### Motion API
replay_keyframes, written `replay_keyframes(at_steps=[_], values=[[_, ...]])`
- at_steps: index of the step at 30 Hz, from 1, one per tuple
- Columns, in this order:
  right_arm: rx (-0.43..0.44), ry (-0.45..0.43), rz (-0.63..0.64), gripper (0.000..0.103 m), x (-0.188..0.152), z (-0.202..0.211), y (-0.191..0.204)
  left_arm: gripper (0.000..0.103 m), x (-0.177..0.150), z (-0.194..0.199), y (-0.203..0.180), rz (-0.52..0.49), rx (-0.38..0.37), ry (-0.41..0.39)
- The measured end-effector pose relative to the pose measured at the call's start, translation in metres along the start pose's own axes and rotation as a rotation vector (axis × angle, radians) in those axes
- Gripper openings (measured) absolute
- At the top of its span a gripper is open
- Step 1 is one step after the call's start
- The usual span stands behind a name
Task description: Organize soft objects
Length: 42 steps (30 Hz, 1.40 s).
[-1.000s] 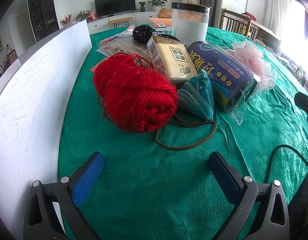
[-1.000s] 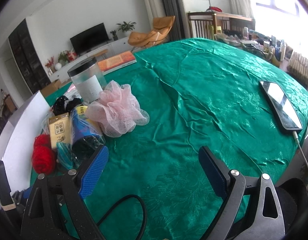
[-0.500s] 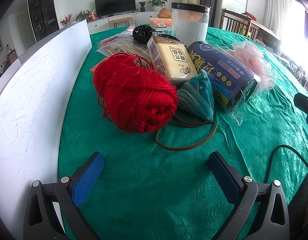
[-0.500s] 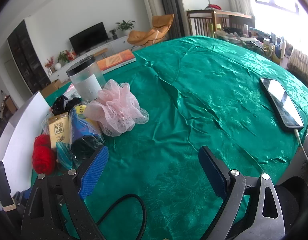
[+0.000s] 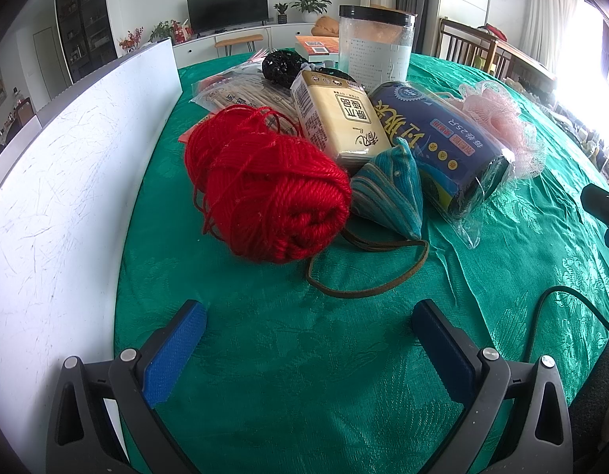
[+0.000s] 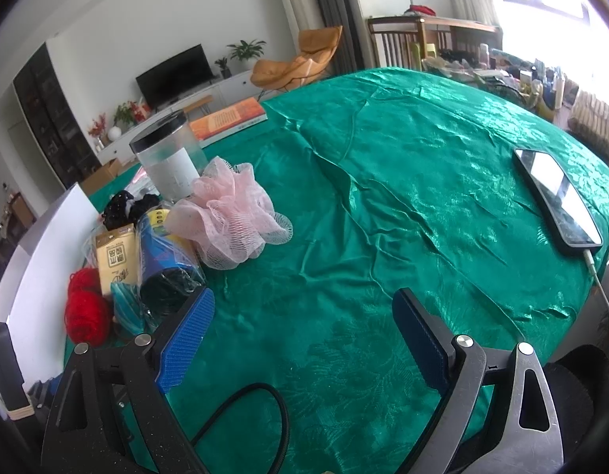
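Ahead of both grippers' wide-apart jaws, red yarn ball [image 5: 265,193], untouched on green cloth [image 5: 304,355]

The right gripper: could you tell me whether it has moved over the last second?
Yes, slightly: the phone and the sponge sit a little lower in its view, so the right gripper tipped upward.

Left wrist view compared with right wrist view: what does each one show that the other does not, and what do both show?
Only the left wrist view shows the brown cord loop and the packet of wooden sticks. Only the right wrist view shows the phone with its white cable and the orange chair. Both show the red yarn ball, tissue pack, pink bath puff, clear jar and green tablecloth. Each gripper, left and right, has its jaws open.
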State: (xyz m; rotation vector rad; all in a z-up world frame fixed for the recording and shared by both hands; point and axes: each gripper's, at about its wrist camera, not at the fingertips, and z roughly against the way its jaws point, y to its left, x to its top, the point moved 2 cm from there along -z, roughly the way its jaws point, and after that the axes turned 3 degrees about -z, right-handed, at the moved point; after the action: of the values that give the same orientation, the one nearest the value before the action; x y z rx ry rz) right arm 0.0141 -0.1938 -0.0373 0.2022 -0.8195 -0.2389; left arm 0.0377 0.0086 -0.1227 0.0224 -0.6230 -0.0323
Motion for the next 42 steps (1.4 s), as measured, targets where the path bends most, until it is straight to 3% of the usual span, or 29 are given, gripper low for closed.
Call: replay_keyframes(at_steps=[16,23,25,28,31,34,37,40,42], values=[[0.012,0.004,-0.010,0.093,0.005,-0.004,-0.010,0.103,0.001,-0.001,0.000,-0.006,-0.002,0.015],[0.155,0.018,-0.185,0.093,0.004,-0.007,-0.040,0.103,0.005,0.002,0.014,-0.001,-0.011,0.104],[0.202,0.062,-0.160,0.093,0.007,-0.014,-0.033,0.103,0.003,0.003,0.014,-0.019,-0.028,0.102],[0.231,0.126,-0.022,0.093,0.012,-0.028,-0.004,0.103,-0.001,0.005,0.013,-0.036,-0.031,0.095],[0.188,0.152,0.075,0.093,0.028,-0.057,0.016,0.103,-0.002,0.004,0.012,-0.038,-0.030,0.094],[0.096,0.243,0.091,0.093,0.055,-0.109,0.017,0.103,-0.002,0.005,0.011,-0.045,-0.036,0.102],[-0.099,0.120,0.005,0.093,0.079,-0.114,-0.017,0.103,-0.004,0.006,0.011,-0.067,-0.049,0.103],[-0.042,0.038,-0.091,0.093,0.071,-0.087,-0.041,0.103,-0.003,0.004,0.011,-0.051,-0.039,0.091],[-0.028,0.021,-0.076,0.093,0.051,-0.074,-0.046,0.103,0.001,0.001,0.011,-0.033,-0.031,0.094]])
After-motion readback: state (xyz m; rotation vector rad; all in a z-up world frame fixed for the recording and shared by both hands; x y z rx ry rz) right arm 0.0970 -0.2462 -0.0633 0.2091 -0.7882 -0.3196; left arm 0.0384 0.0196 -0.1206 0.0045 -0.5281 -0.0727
